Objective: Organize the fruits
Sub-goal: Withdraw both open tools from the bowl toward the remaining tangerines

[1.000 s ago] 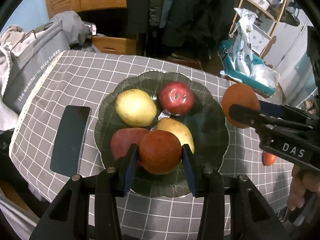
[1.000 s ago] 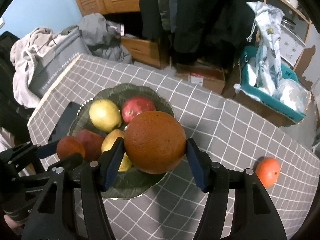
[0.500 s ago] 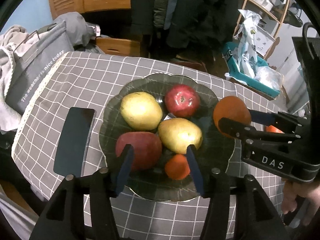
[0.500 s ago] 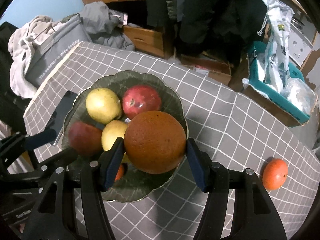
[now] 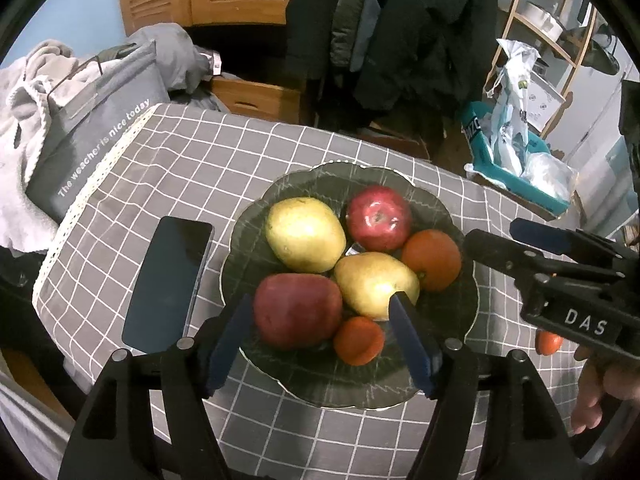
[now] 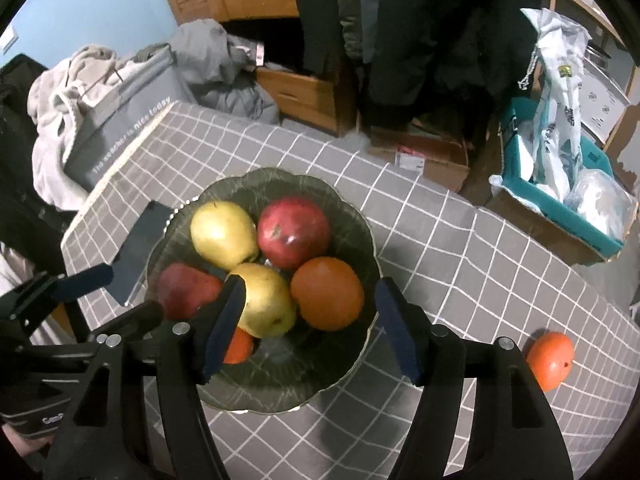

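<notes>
A dark green glass plate [image 5: 460, 216] with a scalloped, wavy rim sits on a grey tablecloth [image 5: 208, 168] printed with a white grid and edged in cream lace. On the plate lie 6 fruits: a round, matt yellow pear [image 5: 305, 234] toward its far left, a glossy red apple [image 5: 378, 218] toward its far side, a second yellow pear [image 5: 374, 284] at its middle, a dull dark-red apple [image 5: 298, 310] toward its near left, a large dimpled orange [image 5: 431, 260] toward its right side, and a small smooth tangerine [image 5: 359, 340] near its front rim. Another tangerine [image 6: 550, 360] lies on the cloth well to the right of the plate. A flat black phone [image 5: 168, 284] with rounded corners lies just left of the plate.

The left gripper [image 5: 322, 334], black with blue pads, hangs over the near part of the plate; its jaws have just been opening and stand spread, with the dark-red apple and small tangerine seen between them but the pads clear of both. The right gripper [image 6: 310, 328] is over the plate's right side; its jaws have just been opening too and stand parted around the large orange, which rests on the plate against the middle pear, apart from the pads.
</notes>
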Motion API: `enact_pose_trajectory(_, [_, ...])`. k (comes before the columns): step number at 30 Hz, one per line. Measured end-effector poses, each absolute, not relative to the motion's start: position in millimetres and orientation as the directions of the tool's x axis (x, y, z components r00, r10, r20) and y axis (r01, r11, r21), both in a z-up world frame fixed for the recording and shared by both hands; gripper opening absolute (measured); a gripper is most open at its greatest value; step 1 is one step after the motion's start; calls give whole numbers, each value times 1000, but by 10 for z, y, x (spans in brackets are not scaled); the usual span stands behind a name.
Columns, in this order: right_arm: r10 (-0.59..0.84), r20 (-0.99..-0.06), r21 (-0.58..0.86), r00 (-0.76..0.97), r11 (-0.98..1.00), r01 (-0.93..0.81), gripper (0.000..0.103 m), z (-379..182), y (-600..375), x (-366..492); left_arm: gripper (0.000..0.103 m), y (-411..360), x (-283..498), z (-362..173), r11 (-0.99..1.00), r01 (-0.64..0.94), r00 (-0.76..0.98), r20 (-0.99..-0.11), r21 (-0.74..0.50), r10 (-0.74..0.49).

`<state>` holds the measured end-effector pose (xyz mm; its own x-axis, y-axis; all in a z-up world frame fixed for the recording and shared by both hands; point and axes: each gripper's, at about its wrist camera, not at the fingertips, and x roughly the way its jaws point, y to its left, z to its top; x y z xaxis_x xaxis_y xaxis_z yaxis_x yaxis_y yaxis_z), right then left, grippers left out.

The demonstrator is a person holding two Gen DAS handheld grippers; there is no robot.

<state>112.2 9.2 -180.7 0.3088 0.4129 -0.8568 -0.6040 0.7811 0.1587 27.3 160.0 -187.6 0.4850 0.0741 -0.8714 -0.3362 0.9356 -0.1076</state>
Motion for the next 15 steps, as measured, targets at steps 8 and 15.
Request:
enact_pose_trajectory(8, [372, -844, 99, 386, 816, -570, 69, -1633, -135, 1125, 79, 1516, 300, -1725, 939, -327, 520, -850, -104, 86])
enact_pose_trajectory(15, [322, -833, 39, 450, 846, -532, 69, -1500, -383, 1134, 80, 1396, 342, -1610, 945, -312, 538, -837, -94, 94])
